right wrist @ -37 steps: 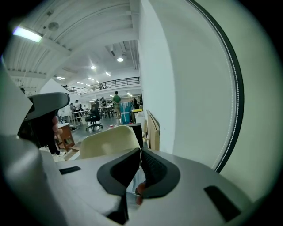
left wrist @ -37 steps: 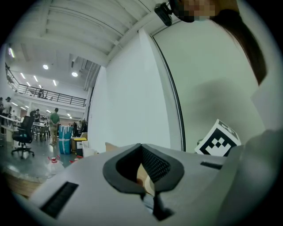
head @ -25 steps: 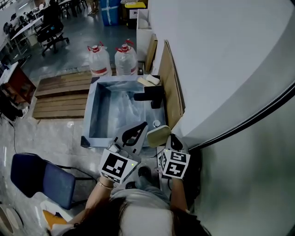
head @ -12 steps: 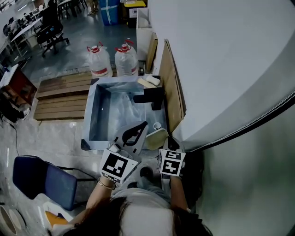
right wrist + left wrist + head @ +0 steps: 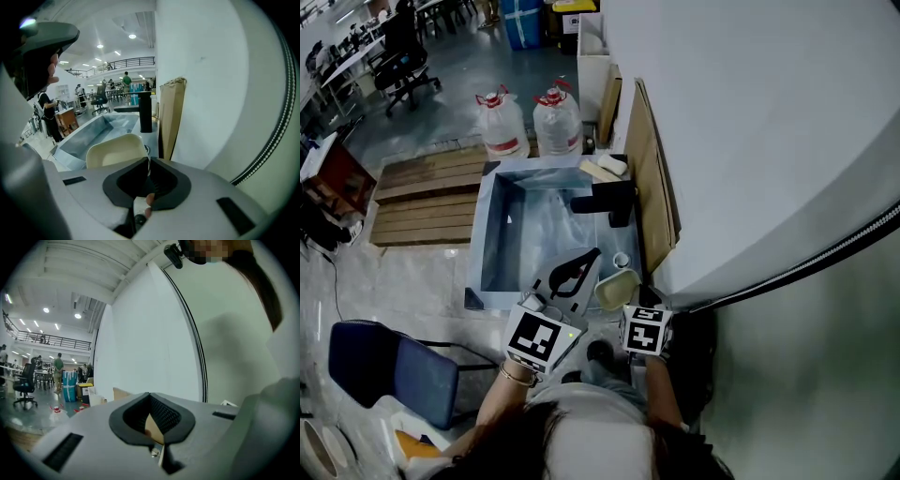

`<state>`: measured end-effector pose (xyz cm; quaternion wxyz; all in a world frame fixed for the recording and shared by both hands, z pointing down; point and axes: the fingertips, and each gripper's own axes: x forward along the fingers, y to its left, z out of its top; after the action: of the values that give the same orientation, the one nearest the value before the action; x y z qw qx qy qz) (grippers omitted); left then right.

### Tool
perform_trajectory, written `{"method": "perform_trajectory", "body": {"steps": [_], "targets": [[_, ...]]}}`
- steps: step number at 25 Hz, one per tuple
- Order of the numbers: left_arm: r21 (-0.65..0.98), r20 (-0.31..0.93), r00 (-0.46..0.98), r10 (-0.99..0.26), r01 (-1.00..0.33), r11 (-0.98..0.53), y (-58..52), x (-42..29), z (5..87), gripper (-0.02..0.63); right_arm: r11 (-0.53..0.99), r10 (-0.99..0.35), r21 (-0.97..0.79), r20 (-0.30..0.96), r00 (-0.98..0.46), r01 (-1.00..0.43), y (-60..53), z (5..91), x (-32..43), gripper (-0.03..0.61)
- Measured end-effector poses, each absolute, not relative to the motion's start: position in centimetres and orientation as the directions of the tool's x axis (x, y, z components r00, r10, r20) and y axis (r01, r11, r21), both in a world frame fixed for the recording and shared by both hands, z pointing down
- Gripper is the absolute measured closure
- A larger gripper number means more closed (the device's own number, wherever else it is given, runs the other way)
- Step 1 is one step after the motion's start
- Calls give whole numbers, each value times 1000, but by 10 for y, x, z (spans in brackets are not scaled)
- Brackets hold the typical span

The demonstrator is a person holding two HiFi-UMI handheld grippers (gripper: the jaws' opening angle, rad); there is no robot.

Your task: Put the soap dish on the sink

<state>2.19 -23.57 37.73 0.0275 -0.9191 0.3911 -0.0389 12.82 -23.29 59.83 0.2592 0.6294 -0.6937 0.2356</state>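
Note:
In the head view the metal sink (image 5: 492, 246) lies ahead of me, with a black faucet (image 5: 605, 199) on its right rim. The cream soap dish (image 5: 616, 289) hangs tilted over the sink's near right corner, its rim clamped in my right gripper (image 5: 630, 304). The right gripper view shows the dish (image 5: 116, 150) just beyond the jaws of the right gripper (image 5: 146, 161), which are shut on its edge, with the basin (image 5: 101, 131) and the faucet (image 5: 145, 112) behind. My left gripper (image 5: 594, 253) is held over the sink's near edge, shut and empty. The left gripper (image 5: 150, 397) points up at the white wall.
A cardboard panel (image 5: 649, 183) leans on the white wall right of the sink. Pale blocks (image 5: 602, 167) lie on the far rim. Two water jugs (image 5: 503, 122) stand behind the sink beside a wooden pallet (image 5: 427, 192). A blue chair (image 5: 389, 361) is at my left.
My right gripper has lowered the soap dish and drawn it slightly toward me, over the sink's near right corner. The left gripper has stayed put.

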Motion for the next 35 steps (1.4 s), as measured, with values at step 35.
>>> {"method": "perform_trajectory", "body": {"steps": [35], "targets": [[-30, 100, 655, -749, -751, -660, -268, 8, 401, 611, 49, -622, -32, 781, -56, -998, -254, 656, 127, 541]]}}
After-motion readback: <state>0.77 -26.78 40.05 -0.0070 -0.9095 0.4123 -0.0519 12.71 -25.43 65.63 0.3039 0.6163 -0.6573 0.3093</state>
